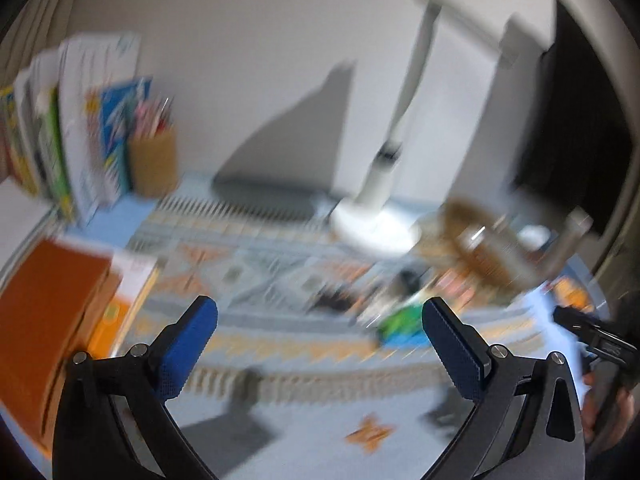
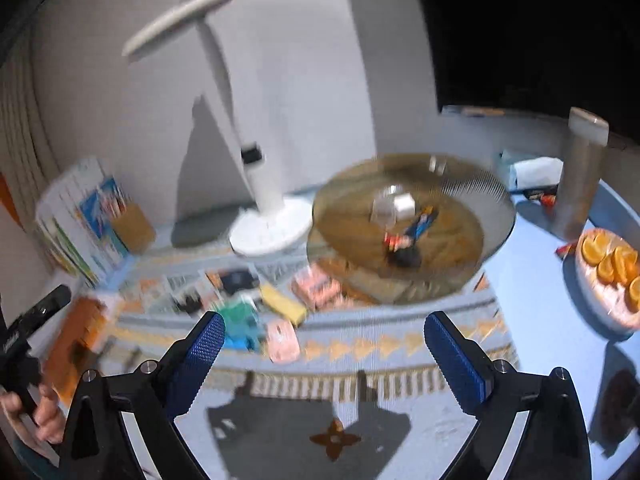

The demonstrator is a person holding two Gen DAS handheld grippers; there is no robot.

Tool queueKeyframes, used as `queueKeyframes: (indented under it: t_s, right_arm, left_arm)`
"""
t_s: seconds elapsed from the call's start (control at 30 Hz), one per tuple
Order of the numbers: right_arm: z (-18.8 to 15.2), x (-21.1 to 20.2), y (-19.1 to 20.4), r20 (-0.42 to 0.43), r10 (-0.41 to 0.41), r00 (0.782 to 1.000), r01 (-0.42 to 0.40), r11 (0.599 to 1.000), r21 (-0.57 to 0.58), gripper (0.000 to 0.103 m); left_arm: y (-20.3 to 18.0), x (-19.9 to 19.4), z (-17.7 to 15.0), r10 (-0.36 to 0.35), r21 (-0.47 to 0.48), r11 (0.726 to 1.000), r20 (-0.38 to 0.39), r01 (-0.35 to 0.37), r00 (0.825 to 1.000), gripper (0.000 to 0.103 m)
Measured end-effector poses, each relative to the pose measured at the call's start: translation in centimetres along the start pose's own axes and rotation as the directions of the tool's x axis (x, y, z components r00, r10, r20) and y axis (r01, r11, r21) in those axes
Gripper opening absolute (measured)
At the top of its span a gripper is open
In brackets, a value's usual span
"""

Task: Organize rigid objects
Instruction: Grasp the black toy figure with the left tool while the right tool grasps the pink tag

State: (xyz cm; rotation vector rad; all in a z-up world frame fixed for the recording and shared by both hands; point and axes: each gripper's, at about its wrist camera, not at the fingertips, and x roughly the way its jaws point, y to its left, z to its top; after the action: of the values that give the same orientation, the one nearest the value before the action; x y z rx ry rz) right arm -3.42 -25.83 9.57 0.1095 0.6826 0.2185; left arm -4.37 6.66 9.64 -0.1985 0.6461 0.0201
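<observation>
Both views are blurred by motion. Small items lie scattered on a patterned cloth: a green-blue box, a yellow block, pink packets and a pink piece. A brown woven tray behind them holds a blue-and-red item and a clear cup. My right gripper hovers open above the cloth's near edge, with nothing between its blue pads. My left gripper is open too, empty, and the green box lies beyond its right finger.
A white desk lamp stands behind the clutter. Books and a pencil cup line the back left, with an orange book stack nearer. A plate of orange slices and a tall cylinder stand at the right.
</observation>
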Motion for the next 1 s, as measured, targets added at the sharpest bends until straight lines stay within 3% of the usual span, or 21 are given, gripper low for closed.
queueKeyframes:
  t_s: [0.1, 0.17, 0.27, 0.33, 0.43, 0.57, 0.7, 0.77, 0.83, 0.9, 1.0]
  right_arm:
    - [-3.6, 2.7, 1.5, -0.034, -0.073, 0.997, 0.07, 0.994, -0.08, 0.1]
    - [-5.3, 4.0, 2.5, -0.074, -0.082, 0.994, 0.073, 0.99, -0.117, 0.1]
    - [-5.3, 3.9, 3.9, -0.041, -0.124, 0.991, 0.114, 0.973, -0.2, 0.1]
    - [-5.5, 4.5, 4.1, -0.075, -0.123, 0.99, 0.104, 0.971, -0.217, 0.102]
    - [-5.4, 5.0, 3.4, -0.105, -0.12, 0.987, 0.098, 0.976, -0.192, 0.102]
    - [-5.2, 5.5, 2.6, -0.136, -0.106, 0.985, 0.086, 0.986, -0.145, 0.102]
    - [-4.8, 5.7, 2.3, -0.189, -0.148, 0.971, 0.131, 0.987, -0.097, 0.101]
    - [-4.3, 5.5, 2.8, -0.206, -0.087, 0.975, 0.077, 0.995, -0.057, 0.101]
    - [-3.7, 6.4, 4.0, -0.239, -0.059, 0.969, 0.038, 0.995, -0.092, 0.097]
    - [-3.0, 7.5, 5.3, -0.259, -0.1, 0.961, 0.06, 0.985, -0.16, 0.081]
    - [-2.6, 9.1, 6.0, -0.306, -0.092, 0.948, 0.033, 0.981, -0.192, 0.076]
  left_arm:
    - [1.1, 1.7, -2.2, 0.023, 0.0, 1.0, -0.055, -0.024, 0.998, 0.102]
    - [1.3, 2.6, -3.3, 0.041, 0.017, 0.999, -0.079, -0.04, 0.996, 0.102]
    - [1.3, 3.8, -4.3, 0.054, 0.04, 0.998, -0.113, -0.05, 0.992, 0.102]
    - [1.6, 4.9, -4.8, 0.059, 0.03, 0.998, -0.158, -0.055, 0.986, 0.102]
    - [1.4, 5.0, -4.8, 0.078, 0.042, 0.997, -0.162, -0.072, 0.984, 0.102]
    - [0.9, 5.3, -4.7, 0.051, 0.062, 0.997, -0.189, -0.04, 0.981, 0.102]
    - [0.6, 5.5, -3.3, -0.018, 0.085, 0.996, -0.222, 0.038, 0.975, 0.102]
    - [0.4, 5.8, -2.1, -0.039, 0.11, 0.992, -0.223, 0.065, 0.974, 0.102]
    - [0.1, 6.7, -0.8, -0.065, 0.146, 0.984, -0.222, 0.099, 0.973, 0.102]
    - [-0.2, 8.5, 0.0, -0.084, 0.179, 0.975, -0.251, 0.132, 0.964, 0.102]
    - [-0.9, 11.6, 0.7, -0.058, 0.246, 0.959, -0.308, 0.138, 0.95, 0.09]
